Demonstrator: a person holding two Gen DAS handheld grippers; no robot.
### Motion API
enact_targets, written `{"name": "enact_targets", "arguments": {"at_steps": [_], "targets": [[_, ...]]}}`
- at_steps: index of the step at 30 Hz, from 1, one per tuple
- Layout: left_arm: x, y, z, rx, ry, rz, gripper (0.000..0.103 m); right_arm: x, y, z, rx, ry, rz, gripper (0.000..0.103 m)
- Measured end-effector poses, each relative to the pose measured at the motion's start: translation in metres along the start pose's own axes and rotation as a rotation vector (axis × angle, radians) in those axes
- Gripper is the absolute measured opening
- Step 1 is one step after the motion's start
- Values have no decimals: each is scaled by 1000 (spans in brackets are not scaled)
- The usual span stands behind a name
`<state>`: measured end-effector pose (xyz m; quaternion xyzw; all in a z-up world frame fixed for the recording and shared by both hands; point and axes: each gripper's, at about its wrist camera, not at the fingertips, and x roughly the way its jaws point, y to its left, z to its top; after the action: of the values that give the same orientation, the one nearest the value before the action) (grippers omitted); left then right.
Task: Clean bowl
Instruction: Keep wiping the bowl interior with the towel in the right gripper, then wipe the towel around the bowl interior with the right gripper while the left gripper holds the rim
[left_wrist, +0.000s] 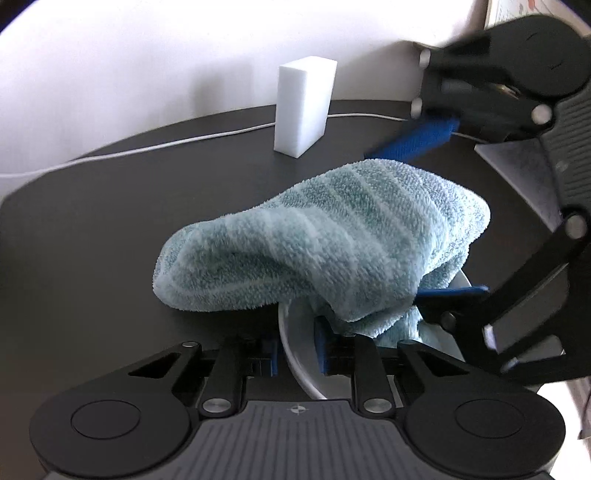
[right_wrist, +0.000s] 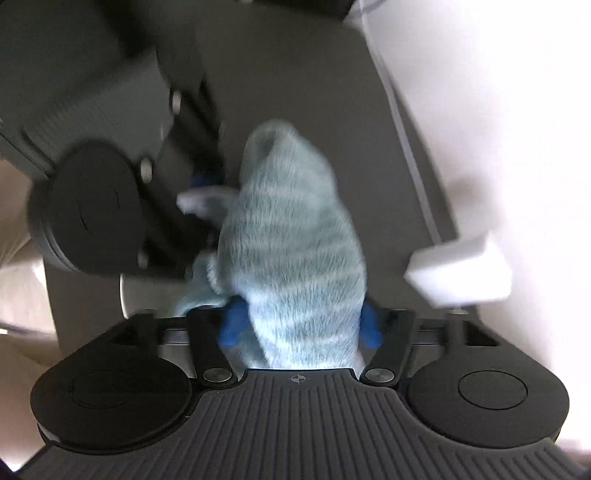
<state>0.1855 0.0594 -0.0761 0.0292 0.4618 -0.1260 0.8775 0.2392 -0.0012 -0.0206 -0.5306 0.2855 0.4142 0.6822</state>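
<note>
Bowl: white, lower centre, rim clamped by left gripper to steady it. Towel: teal, draped over bowl for wiping, between the spread fingers of right gripper. Sponge: upright on worktop, upper centre, unused.

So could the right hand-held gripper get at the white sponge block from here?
Probably yes: the white sponge block stands alone on the table, nothing between. But the right hand-held gripper has the towel between its jaws.

A dark table carries everything — a white sponge block standing upright near its back edge, a thin white cable trailing behind it, and a white bowl at the front.
</note>
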Motion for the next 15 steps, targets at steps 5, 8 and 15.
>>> {"name": "enact_targets", "arguments": {"at_steps": [5, 8, 15], "targets": [[1, -1, 0, 4, -4, -7, 21, -4, 18, -1, -150, -25, -58, 79], [1, -1, 0, 8, -5, -9, 21, -12, 20, -2, -174, -40, -51, 86], [1, -4, 0, 8, -7, 9, 21, 6, 27, -8, -130, 0, -28, 53]]}}
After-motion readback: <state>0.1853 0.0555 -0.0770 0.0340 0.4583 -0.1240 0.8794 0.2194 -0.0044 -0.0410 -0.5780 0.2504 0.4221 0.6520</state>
